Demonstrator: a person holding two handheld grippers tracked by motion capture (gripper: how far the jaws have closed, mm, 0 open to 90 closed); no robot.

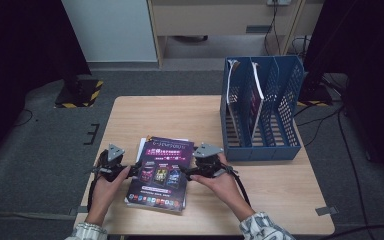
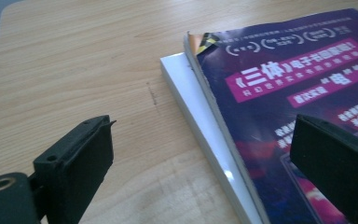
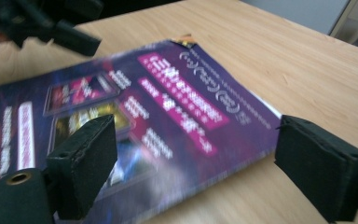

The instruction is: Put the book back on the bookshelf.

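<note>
A purple magazine point(image 1: 160, 181) lies on top of a small stack at the table's near middle, over a white booklet point(image 2: 193, 103) whose edge sticks out on the left. My left gripper point(image 1: 136, 171) is at the stack's left edge, open; in the left gripper view its jaws point(image 2: 205, 158) straddle that edge, one over bare wood, one over the cover point(image 2: 289, 88). My right gripper point(image 1: 182, 173) is at the stack's right edge, also open, and the magazine's corner point(image 3: 168, 116) lies between its jaws point(image 3: 200, 163). Neither holds anything.
A blue file rack point(image 1: 286, 95) stands at the table's far right, with magazines point(image 1: 254, 95) upright in its left slots. The left gripper point(image 3: 42, 23) shows across the magazine in the right gripper view. Bare wooden tabletop point(image 1: 170, 115) lies beyond the stack.
</note>
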